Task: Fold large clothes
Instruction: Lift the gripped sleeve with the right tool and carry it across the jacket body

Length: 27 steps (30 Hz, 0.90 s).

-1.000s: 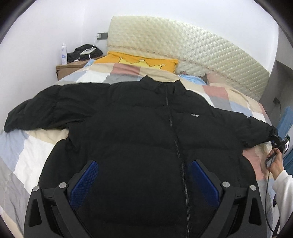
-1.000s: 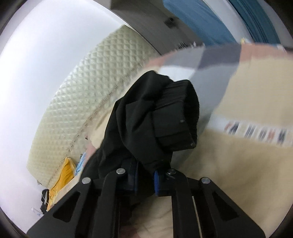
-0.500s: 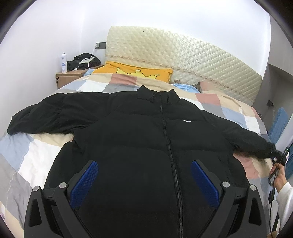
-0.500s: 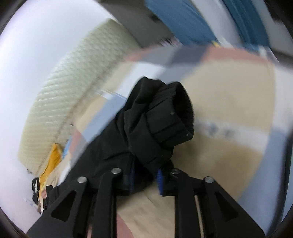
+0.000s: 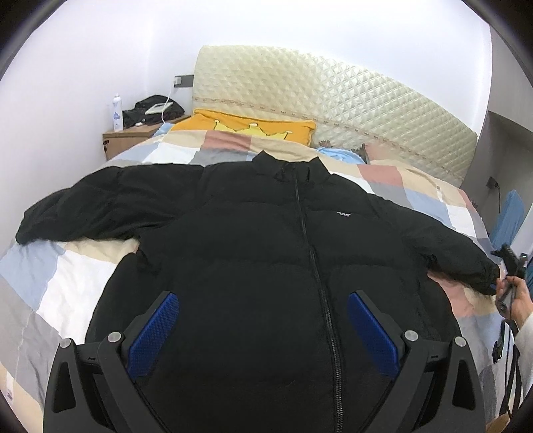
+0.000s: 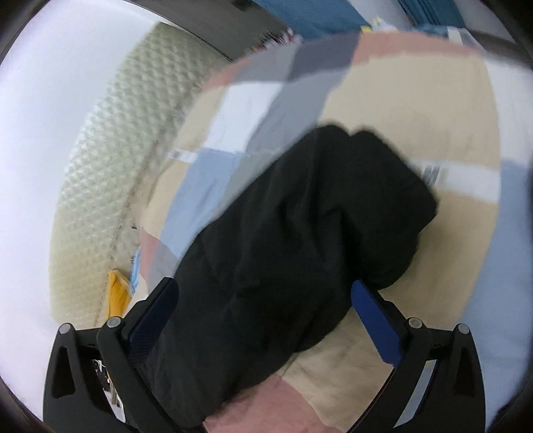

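Observation:
A black puffer jacket lies front up on the bed, zipped, with both sleeves spread out to the sides. My left gripper is open and hovers over the jacket's lower front, holding nothing. My right gripper is open, its blue pads on either side of the jacket's right sleeve, which lies on the patchwork cover. In the left wrist view the right gripper shows at the far right by the sleeve cuff.
The bed has a patchwork cover, a yellow pillow and a quilted cream headboard. A wooden nightstand with a bottle and dark items stands at the back left. Blue curtains hang past the bed's right side.
My right gripper has opened and let go of the sleeve cuff, which now lies on the cover. The left gripper stays open over the jacket, its view shifted slightly.

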Tool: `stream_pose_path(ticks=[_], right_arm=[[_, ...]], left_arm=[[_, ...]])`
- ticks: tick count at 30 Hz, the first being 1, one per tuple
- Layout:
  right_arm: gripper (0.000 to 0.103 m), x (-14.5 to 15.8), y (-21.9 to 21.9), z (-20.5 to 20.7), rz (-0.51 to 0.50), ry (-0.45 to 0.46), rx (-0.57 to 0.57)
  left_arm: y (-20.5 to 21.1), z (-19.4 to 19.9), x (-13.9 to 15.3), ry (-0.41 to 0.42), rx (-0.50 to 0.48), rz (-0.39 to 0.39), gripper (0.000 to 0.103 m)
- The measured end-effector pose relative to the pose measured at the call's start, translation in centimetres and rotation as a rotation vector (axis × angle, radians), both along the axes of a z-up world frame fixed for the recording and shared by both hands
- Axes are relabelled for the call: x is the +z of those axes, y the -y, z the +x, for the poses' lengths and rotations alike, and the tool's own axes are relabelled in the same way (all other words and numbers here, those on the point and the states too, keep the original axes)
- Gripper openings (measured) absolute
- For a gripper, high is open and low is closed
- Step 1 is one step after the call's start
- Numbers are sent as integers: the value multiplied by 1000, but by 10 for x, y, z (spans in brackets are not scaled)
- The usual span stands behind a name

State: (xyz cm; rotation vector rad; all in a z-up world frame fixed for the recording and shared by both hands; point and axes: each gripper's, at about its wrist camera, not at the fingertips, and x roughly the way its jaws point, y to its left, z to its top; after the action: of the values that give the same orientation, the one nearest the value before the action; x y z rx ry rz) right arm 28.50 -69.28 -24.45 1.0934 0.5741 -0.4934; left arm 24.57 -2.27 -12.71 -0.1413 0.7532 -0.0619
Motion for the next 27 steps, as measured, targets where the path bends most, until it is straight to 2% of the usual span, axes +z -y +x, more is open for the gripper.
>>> stream_pose_path(ticks=[1,3,6,12,14,16,17,18,20,21,27], right_arm=[[103,-10,1,8,1,-73,-10],[103,-28,6,14,29,-125,-66],[103,-44,18,13,79,-56,-166],[103,-43,39,18,33,116,-258],[90,-38,43,20,-15,141,-261],[47,-27,44,27,-60,163,-236],[36,-21,41,31,-84,181,-212],[32,-9,39,32,-117,192,-187],[19,9,36,35,-155,205,-155],[16,23,34,36,-179,213,-134],[11,123,4,39,-346,286,-11]], left_arm=[[1,2,-1,-6,-6,-1,102],[4,6,-4,-14,-14,15,102],[7,12,-10,-30,-21,30,102],[7,25,-22,-64,-22,18,102],[11,29,-24,-67,-24,43,102],[15,28,-23,-50,-25,79,102],[15,26,-23,-39,-19,95,102],[15,25,-21,-29,-12,107,102],[13,25,-18,-19,-1,111,102],[11,24,-15,-14,1,106,102],[0,8,4,45,34,135,102]])
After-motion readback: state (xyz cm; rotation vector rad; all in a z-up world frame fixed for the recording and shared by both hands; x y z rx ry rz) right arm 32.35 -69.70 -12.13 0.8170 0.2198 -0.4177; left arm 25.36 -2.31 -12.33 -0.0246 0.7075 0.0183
